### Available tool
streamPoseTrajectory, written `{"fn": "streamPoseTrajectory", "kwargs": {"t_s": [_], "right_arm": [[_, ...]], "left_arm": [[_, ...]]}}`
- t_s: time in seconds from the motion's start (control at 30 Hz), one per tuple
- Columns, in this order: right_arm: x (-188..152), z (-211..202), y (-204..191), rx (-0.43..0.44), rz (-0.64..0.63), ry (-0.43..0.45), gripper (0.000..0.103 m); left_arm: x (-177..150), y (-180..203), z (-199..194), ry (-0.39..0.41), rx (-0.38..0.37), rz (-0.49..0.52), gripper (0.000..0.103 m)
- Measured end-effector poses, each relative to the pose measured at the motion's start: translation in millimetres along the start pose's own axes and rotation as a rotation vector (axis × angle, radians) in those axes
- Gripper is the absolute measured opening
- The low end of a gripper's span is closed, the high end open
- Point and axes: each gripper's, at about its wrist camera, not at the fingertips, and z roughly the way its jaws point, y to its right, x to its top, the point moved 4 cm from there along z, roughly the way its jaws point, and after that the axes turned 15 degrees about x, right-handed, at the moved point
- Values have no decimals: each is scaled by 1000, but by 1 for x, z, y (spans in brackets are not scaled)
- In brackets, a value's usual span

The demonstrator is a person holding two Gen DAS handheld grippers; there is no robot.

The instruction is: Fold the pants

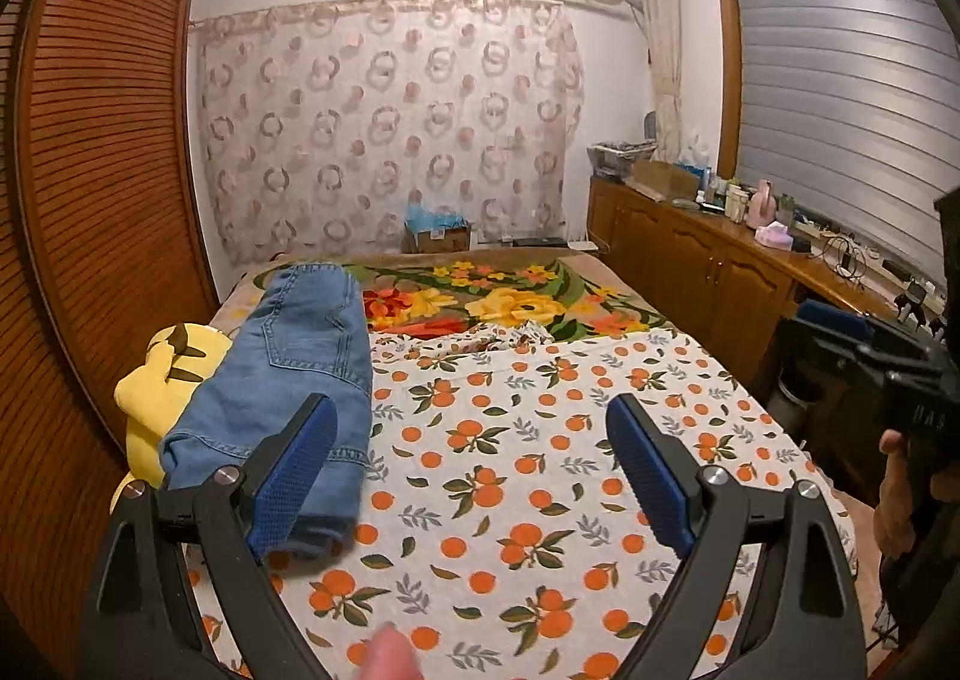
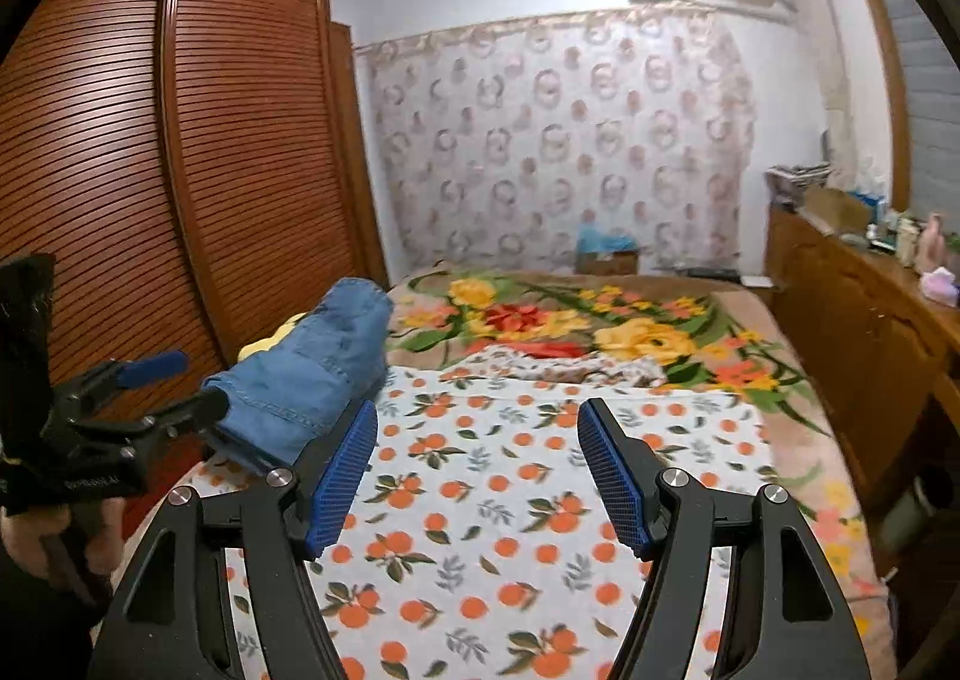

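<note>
Blue denim pants (image 1: pixel 294 374) lie folded in a long strip along the left side of the bed, partly over a yellow plush toy (image 1: pixel 162 374). They also show in the right wrist view (image 2: pixel 312 374). My left gripper (image 1: pixel 474 410) is open and empty above the orange-print sheet (image 1: pixel 540 500), just right of the pants' near end. My right gripper (image 2: pixel 477 416) is open and empty, held above the sheet to the right of the pants. The left gripper also shows at the left of the right wrist view (image 2: pixel 180 386), open, beside the pants.
A flowered blanket (image 1: pixel 510 302) covers the far half of the bed. A slatted wooden wardrobe (image 1: pixel 102 170) stands at the left. A wooden cabinet (image 1: pixel 708 260) with bottles and clutter runs along the right. A curtain (image 1: pixel 384 128) hangs at the back.
</note>
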Motion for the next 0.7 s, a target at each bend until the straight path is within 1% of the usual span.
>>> {"fn": "streamPoseTrajectory", "kwargs": {"t_s": [0.13, 0.23, 0.4, 0.7], "right_arm": [[-11, -21, -13, -50, 1, 20, 71], [-16, -30, -22, -59, 0, 29, 72], [-20, -34, -32, -65, -10, 34, 72], [-22, -36, -35, -71, -13, 33, 72]], "left_arm": [[-4, 5, -18, 19, 26, 8, 92], [-7, 6, -27, 28, 56, 14, 92], [-11, 7, -34, 24, 49, -1, 92], [-12, 7, -37, 21, 45, -4, 92]]}}
